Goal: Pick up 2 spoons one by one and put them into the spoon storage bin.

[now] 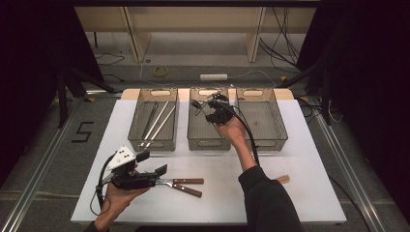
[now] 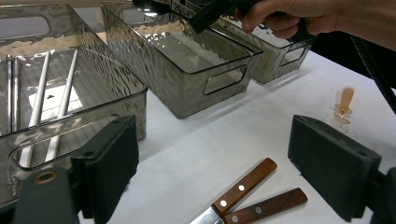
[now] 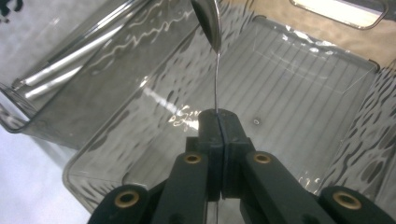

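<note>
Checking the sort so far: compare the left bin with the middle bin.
The left bin holds long utensils, white and metal, lying lengthwise; the middle bin looks bare inside. The right tool holds a spoon above the middle bin; nothing hovers above the left bin. Both are smoky, see-through, with cut-out handles.

I see two wood-handled knives [image 1: 186, 186] lying side by side on the white table [image 1: 290, 193]. The left bin [image 1: 153, 118] holds pale chopsticks [image 1: 159, 121] and metal ones beside them. The right bin [image 1: 261, 118] sits just past the middle one. A small wooden piece [image 1: 283, 179] rests near the table's right edge.
</note>
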Motion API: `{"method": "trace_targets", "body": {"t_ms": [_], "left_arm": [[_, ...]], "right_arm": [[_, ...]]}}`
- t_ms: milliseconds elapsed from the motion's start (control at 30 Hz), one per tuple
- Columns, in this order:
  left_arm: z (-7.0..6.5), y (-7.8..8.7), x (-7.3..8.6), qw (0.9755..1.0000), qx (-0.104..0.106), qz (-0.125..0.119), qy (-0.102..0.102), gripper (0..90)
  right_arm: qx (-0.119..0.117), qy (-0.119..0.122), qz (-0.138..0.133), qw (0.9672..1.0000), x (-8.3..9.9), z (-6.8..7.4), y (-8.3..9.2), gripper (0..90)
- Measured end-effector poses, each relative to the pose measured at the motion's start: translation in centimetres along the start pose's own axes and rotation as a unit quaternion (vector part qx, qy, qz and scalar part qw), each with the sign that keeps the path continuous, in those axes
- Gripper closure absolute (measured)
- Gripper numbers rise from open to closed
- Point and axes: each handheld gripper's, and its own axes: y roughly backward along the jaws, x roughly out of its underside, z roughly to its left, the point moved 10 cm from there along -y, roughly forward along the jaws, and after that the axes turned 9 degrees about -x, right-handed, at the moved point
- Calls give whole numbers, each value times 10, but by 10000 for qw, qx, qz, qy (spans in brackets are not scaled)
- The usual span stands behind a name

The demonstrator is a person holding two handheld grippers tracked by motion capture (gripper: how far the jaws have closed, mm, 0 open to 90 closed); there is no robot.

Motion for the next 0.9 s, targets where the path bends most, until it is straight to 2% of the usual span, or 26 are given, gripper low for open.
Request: {"method": "trace_targets", "body": {"t_ms": [167, 300, 433, 500, 567, 633, 700, 800, 900], "left_arm": [[0, 0, 0, 10000, 9, 6, -13, 157], [0, 1, 0, 10000, 2, -18, 23, 157], [-1, 1, 0, 10000, 5, 1, -9, 157], [0, 1, 0, 10000, 9, 2, -2, 157], [0, 1, 1, 10000, 1, 17, -9, 157], [0, 1, 0, 10000, 2, 4, 2, 157], [0, 1, 1, 10000, -5, 14, -2, 157], [0, 1, 0, 10000, -8, -11, 34, 158], [0, 1, 0, 10000, -15, -5, 35, 157]], "right_arm": [[87, -50, -15, 9999, -1, -4, -6, 900], [144, -55, 113, 9998, 3, -8, -11, 899], [171, -68, 131, 9997, 4, -10, -15, 890], [177, -113, 119, 9997, 3, -10, -16, 798], [52, -179, 46, 9998, 1, -7, -14, 701], [60, -5, 82, 9999, 1, -6, -9, 663], [-17, 23, 60, 10000, 1, -5, -1, 592], [-242, 195, -24, 9995, 2, -2, 15, 558], [-504, 374, -28, 9980, 8, 6, 33, 474]]}}
